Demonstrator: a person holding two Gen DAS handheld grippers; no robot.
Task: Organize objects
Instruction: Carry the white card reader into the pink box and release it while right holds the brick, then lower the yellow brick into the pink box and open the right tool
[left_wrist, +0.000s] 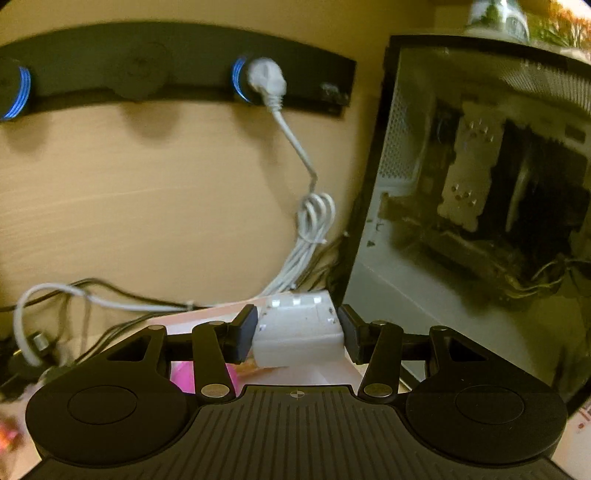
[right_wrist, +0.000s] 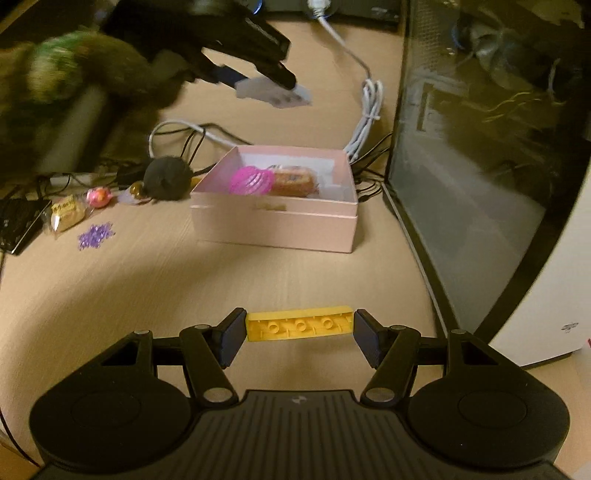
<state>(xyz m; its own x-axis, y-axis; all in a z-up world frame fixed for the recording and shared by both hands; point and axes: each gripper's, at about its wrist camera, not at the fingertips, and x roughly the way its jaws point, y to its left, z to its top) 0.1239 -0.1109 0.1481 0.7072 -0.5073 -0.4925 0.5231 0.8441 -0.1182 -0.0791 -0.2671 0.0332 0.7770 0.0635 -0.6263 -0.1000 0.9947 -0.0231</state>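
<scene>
Two grippers are each clamped on a block. Seen from the left wrist camera, the left gripper (left_wrist: 298, 332) holds a white block (left_wrist: 297, 330) between its pads, both pads pressed against the block's sides; it hangs above the pink box (left_wrist: 207, 318), whose rim shows just under the fingers, with a pink ball (left_wrist: 184, 376) visible below. Seen from the right wrist camera, the same gripper (right_wrist: 275, 86) appears blurred in the air over the far part of the desk, up beyond the box (right_wrist: 275, 218), and the white block (right_wrist: 273, 94) sits at its tip. The right gripper (right_wrist: 299, 334) grips a yellow brick (right_wrist: 299, 326) lengthwise, studs facing the camera, low over the bare desk (right_wrist: 147, 288) near its front edge, well apart from the box. The box stands open toward the middle of the desk, close to the computer case (right_wrist: 480, 166) at the right edge; inside it lie the pink ball (right_wrist: 251, 181) and an orange wrapped snack (right_wrist: 293, 181), touching each other. Left of the box, a dark fuzzy ball (right_wrist: 168, 179) rests just beside it, then a small pink ball (right_wrist: 98, 197), a yellow packet (right_wrist: 66, 218) and a patch of purple beads (right_wrist: 96, 234) toward the left edge. A white cable (left_wrist: 314, 218) runs from a plug in the black power strip (left_wrist: 184, 79) at the back edge down to a bundled coil behind the box.
</scene>
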